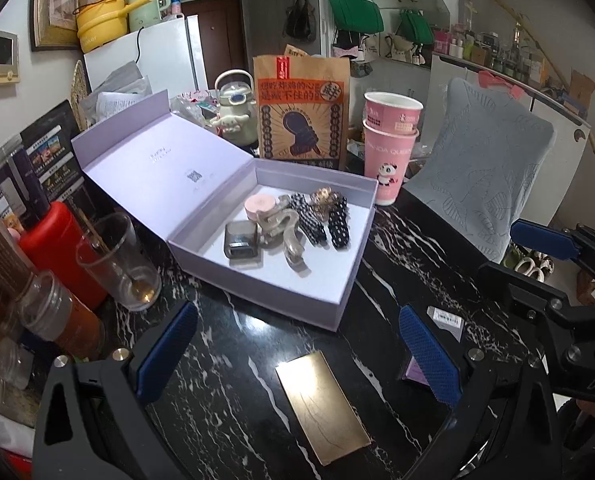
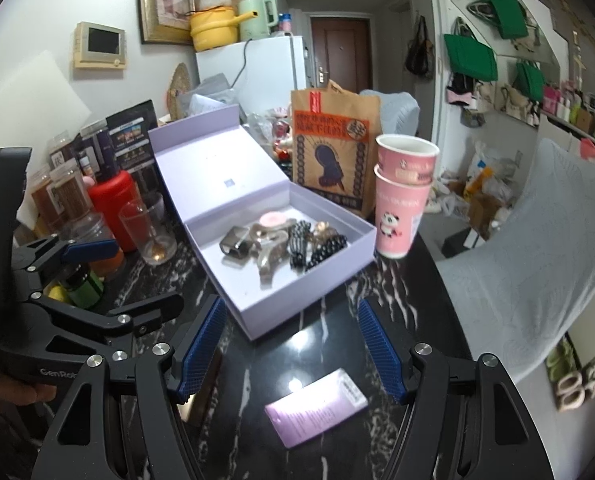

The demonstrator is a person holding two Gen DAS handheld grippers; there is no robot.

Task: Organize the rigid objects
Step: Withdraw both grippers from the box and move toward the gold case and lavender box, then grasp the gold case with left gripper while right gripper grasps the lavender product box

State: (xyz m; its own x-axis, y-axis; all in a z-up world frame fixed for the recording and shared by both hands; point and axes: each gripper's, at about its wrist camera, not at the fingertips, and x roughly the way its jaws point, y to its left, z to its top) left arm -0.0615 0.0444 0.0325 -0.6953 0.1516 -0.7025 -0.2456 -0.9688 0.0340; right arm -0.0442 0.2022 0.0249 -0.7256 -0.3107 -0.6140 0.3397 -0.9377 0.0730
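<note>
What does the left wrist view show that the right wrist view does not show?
Only the left wrist view shows the gold card flat on the dark table and the cream kettle behind the box.

Only the right wrist view shows the whole purple packet and a green bottle at the left.

Both show the open lilac box with hair clips, the stacked pink cups, the brown paper bag, the red bottle and the glass.

— What colour is the box [image 1: 265, 280]?
— Light purple. The clips [image 1: 311, 220] inside are black with white dots.
— And the table [image 1: 233, 360]?
— Black with white streaks. The cups [image 1: 389, 152] are pink, with a little panda.
</note>
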